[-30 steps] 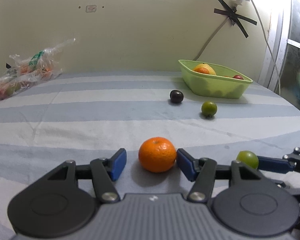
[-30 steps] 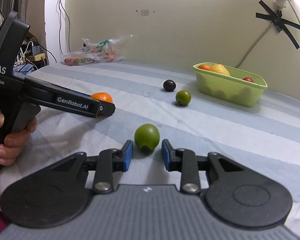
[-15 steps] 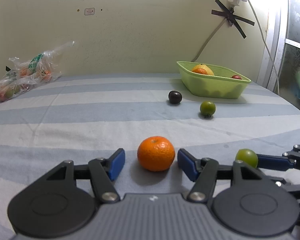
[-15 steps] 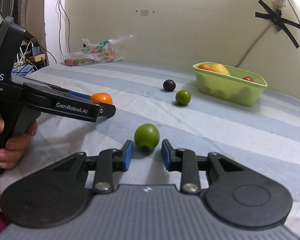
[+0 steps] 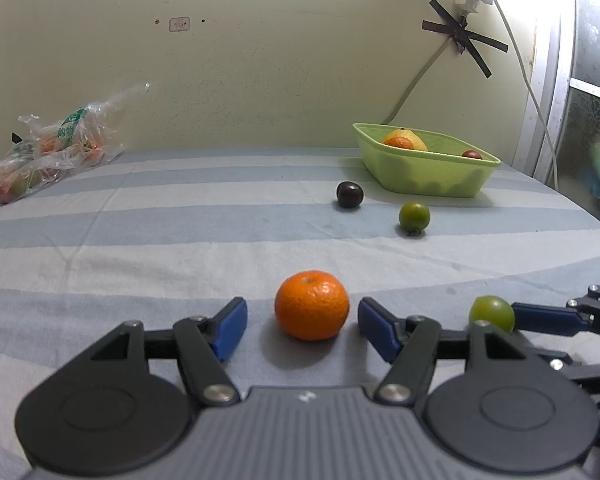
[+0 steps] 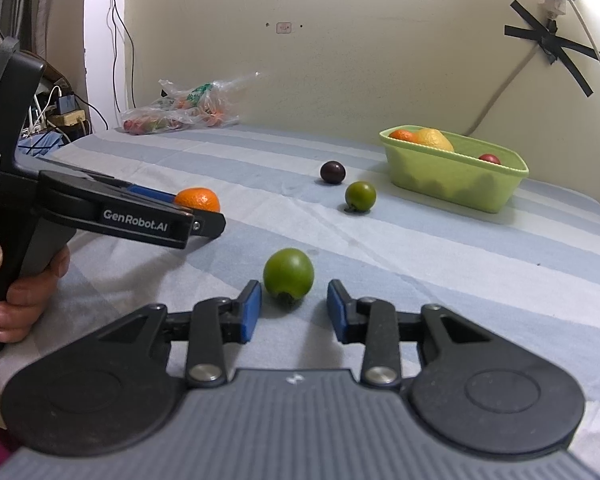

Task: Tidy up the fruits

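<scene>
fruits lie scattered on the striped cloth short of the green basket. orange mandarin sits between the spread blue pads of the left gripper, untouched. green fruit sits between the right gripper pads, also released. nearer the basket lie a dark plum and a second green fruit; inside it, an orange, a yellow and a red fruit.
</scene>
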{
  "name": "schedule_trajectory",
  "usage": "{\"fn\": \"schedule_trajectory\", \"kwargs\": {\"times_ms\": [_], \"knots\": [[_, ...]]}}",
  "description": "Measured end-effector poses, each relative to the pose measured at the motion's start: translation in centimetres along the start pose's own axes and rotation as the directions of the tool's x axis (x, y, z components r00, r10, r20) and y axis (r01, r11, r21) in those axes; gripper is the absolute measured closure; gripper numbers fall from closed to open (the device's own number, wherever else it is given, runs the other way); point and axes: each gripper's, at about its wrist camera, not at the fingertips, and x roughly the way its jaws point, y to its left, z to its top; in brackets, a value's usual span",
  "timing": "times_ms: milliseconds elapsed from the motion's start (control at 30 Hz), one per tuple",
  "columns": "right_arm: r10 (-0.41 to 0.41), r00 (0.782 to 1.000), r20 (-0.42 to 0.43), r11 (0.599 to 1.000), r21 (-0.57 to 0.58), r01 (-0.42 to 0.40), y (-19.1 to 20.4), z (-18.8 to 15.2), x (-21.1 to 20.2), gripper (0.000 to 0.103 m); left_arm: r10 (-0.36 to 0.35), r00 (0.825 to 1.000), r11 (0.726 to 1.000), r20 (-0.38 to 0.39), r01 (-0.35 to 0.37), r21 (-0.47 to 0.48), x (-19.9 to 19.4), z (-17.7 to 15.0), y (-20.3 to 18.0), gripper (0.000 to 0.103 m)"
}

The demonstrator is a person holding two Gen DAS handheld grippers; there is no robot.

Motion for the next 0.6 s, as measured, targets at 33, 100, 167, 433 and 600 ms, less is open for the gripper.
{"fn": "schedule_trajectory", "kwargs": {"times_ms": [33,100,167,433,600], "knots": [[0.001,1.0,0.0,1.0,0.0,-0.001,-0.03,0.0,0.0,0.064,0.0,1.0,1.0,0.0,0.0,-0.001,0.01,0.02,0.02,0.04],[0.001,1.0,0.001,1.0,0.0,-0.001,-0.06,0.0,-0.01,0.064,-0.002,1.0,1.0,0.001,0.002,-0.003,-0.05,0.0,0.05,0.04],[0.001,1.0,0.0,1.0,0.001,-0.001,-0.04,0.02,-0.01,0.064,-0.005,1.0,1.0,0.003,0.005,-0.007,-0.08,0.02,0.12,0.04],[0.005,1.0,0.001,1.0,0.011,-0.005,-0.1,0.13,-0.03,0.064,-0.027,1.0,1.0,0.013,0.027,-0.002,-0.35,-0.12,0.02,0.037],[0.012,1.0,0.0,1.0,0.016,-0.012,-0.25,0.1,-0.06,0.063,-0.03,1.0,1.0,0.009,0.03,-0.004,-0.24,-0.07,0.06,0.037]]}}
